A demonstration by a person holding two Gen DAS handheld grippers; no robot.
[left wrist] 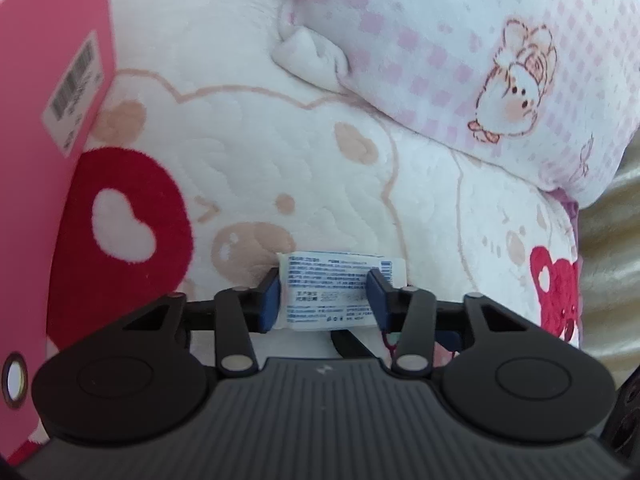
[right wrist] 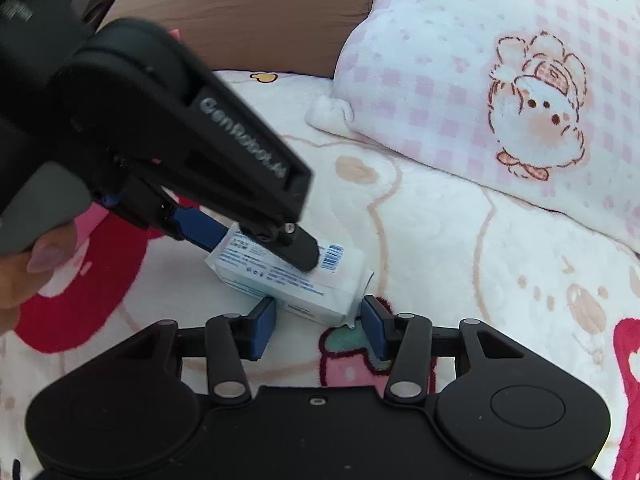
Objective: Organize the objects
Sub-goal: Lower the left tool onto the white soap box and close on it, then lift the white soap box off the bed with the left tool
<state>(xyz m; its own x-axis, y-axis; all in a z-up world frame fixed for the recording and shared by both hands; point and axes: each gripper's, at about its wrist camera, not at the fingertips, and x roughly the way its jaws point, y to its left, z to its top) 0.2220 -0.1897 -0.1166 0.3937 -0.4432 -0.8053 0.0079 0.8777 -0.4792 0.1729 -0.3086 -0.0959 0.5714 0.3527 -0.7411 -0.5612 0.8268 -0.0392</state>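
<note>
Now L gripper point(left wrist: 325, 294) clamped on tissue pack point(left wrist: 334, 280) over the blanket point(left wrist: 248, 152), near pillow point(left wrist: 460, 48); R gripper point(right wrist: 318, 326) fingers apart, tips at pack's corner

A pink-checked pillow point(right wrist: 500, 92) rests on a cartoon-printed blanket point(right wrist: 440, 240).

Left tool point(left wrist: 325, 292) clamped, right tool point(right wrist: 319, 326) agape.

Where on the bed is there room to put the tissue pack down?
The open patch is the white blanket between the tissue pack and the pink pillow. It is crowded on the left, where the left gripper grips the pack, beside the pink box.
</note>
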